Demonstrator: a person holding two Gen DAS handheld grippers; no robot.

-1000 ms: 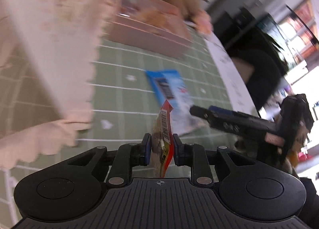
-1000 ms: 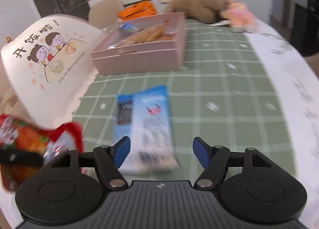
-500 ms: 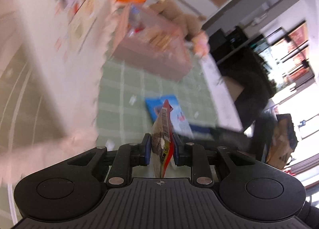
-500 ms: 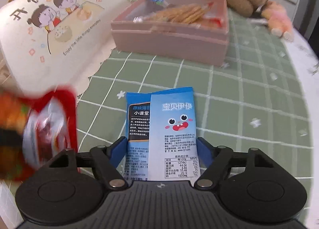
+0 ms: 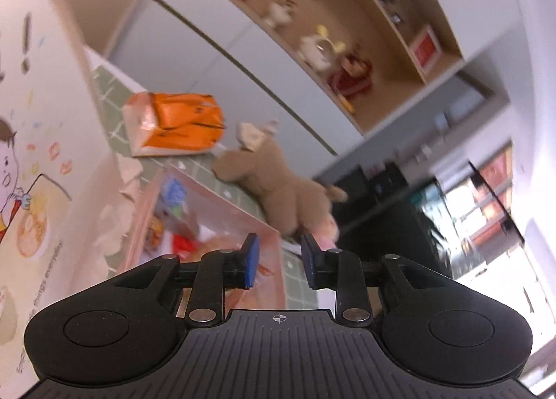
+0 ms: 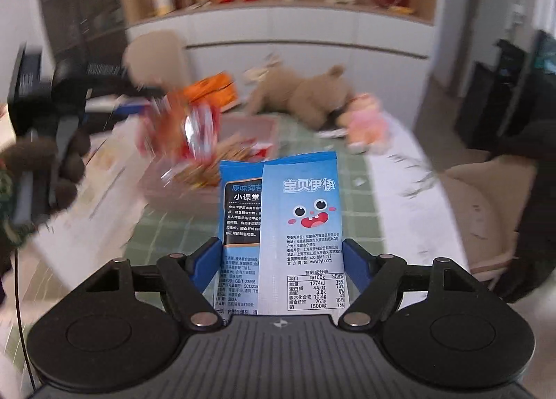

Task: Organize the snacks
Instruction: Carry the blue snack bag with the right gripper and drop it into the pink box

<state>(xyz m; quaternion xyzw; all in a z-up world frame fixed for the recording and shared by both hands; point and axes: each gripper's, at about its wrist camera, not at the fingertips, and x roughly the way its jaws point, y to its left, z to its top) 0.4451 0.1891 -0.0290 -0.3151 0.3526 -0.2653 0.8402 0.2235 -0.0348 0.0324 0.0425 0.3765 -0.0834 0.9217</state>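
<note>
The left tongs (image 5: 277, 261), clamped on the red snack packet (image 6: 189, 129) 0.5 s ago, now gape empty as it drops toward the pink box (image 5: 215, 218), while the right tongs (image 6: 281, 260) grip the blue packet (image 6: 288, 221) above the worktop (image 6: 382, 183).

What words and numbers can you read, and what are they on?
"宝贝伊伊", "小课堂", "1274kJ", "www.lyf.com" and "400 8819 777": on the blue snack packet held in the right gripper.
"things everyday", part only: on the cartoon lid.
Red snack packet: too blurred to read.
</note>
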